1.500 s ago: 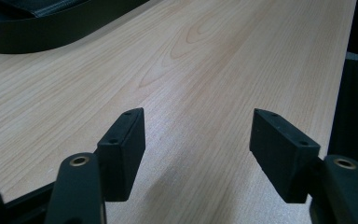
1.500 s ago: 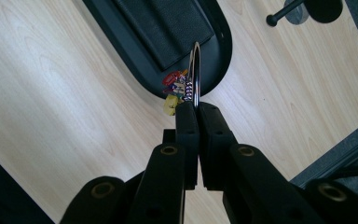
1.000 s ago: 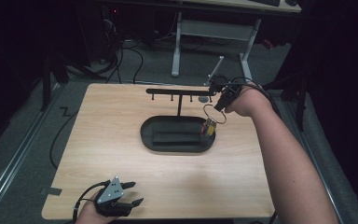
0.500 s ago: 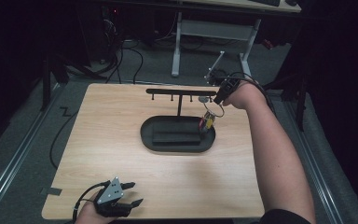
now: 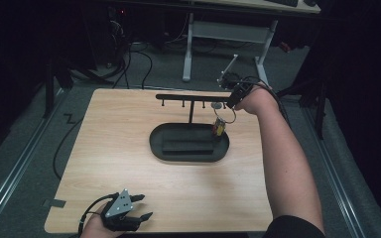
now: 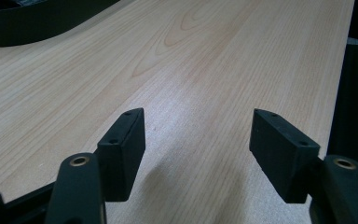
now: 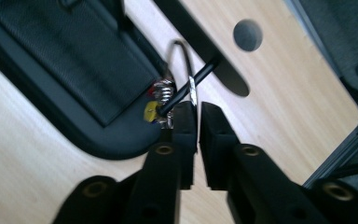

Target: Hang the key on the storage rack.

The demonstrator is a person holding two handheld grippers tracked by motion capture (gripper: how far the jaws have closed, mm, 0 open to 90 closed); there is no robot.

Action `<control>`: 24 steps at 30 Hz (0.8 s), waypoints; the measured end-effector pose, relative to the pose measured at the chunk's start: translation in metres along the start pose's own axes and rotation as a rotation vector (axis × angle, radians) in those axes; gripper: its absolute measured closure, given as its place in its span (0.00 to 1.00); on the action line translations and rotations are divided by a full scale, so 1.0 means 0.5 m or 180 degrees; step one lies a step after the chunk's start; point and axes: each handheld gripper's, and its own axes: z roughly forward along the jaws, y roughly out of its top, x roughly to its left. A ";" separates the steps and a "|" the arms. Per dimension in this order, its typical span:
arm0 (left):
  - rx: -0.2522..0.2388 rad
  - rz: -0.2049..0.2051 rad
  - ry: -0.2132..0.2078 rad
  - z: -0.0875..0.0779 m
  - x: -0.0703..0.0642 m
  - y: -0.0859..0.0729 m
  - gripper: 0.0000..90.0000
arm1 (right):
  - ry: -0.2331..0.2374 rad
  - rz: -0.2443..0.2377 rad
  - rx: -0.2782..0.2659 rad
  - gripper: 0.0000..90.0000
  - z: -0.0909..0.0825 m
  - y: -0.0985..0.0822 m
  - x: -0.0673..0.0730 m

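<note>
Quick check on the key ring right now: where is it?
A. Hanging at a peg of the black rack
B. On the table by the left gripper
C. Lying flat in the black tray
A: the key ring loops over a peg of the black rack, above the tray.

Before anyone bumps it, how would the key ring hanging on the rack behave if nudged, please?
The key ring hangs from a peg of the rack, so it would probably swing. Its thin metal loop looks stiff but slippery; the keys likely dangle.
</note>
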 end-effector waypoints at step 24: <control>0.0010 -0.0335 0.0223 -0.001 0.024 -0.004 0.36 | -0.0041 0.0688 -0.0968 0.41 0.020 -0.216 0.077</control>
